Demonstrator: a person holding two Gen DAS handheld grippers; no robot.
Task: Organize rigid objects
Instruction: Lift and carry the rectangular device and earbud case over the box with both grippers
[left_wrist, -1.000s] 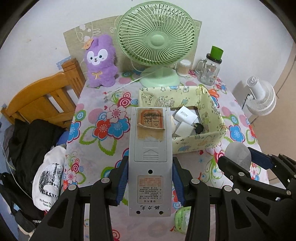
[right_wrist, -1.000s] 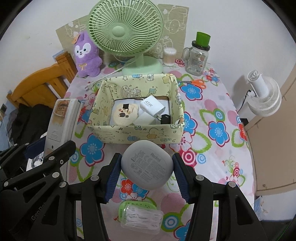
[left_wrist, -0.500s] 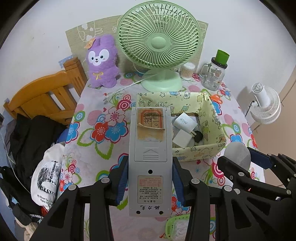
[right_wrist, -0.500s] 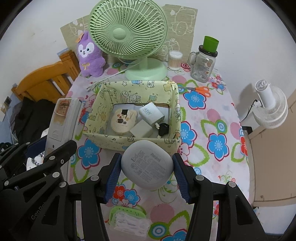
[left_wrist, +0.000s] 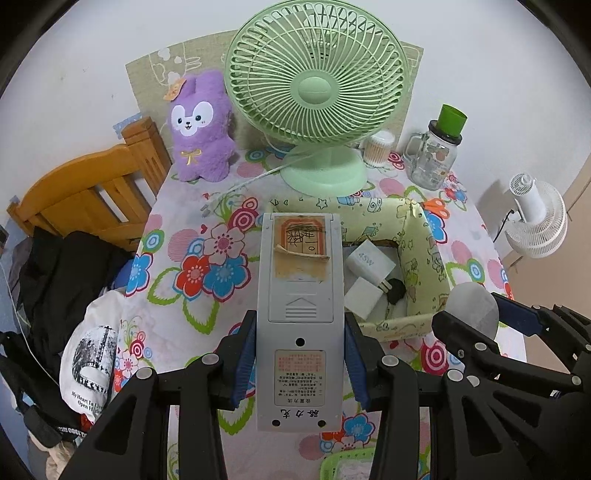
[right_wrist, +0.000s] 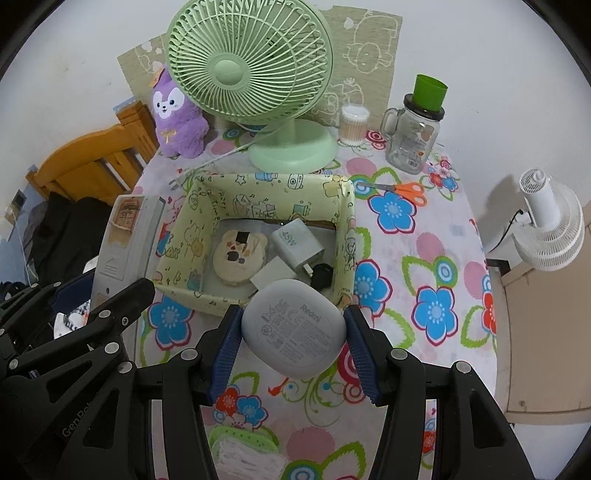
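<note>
My left gripper (left_wrist: 300, 362) is shut on a long grey remote control (left_wrist: 300, 295), held back side up above the table, its far end over the near left corner of the yellow patterned box (left_wrist: 417, 251). My right gripper (right_wrist: 293, 339) is shut on a rounded grey earbud case (right_wrist: 293, 330), hovering at the box's (right_wrist: 192, 229) near wall. Inside the box lie a white charger (right_wrist: 297, 242), a round beige case (right_wrist: 239, 254) and a black plug (right_wrist: 322, 275). Each gripper shows at the edge of the other's view.
A green desk fan (right_wrist: 251, 70), a purple plush (right_wrist: 176, 114), a cotton-swab jar (right_wrist: 352, 123) and a glass jar with green lid (right_wrist: 415, 125) line the back. Orange scissors (right_wrist: 404, 189) lie right of the box. A green-rimmed packet (right_wrist: 243, 448) sits near me. A wooden chair (left_wrist: 88, 195) stands left.
Both grippers have moved forward toward the box with their objects still held; the box and fan now appear closer, and the green-rimmed packet has slid lower in view.
</note>
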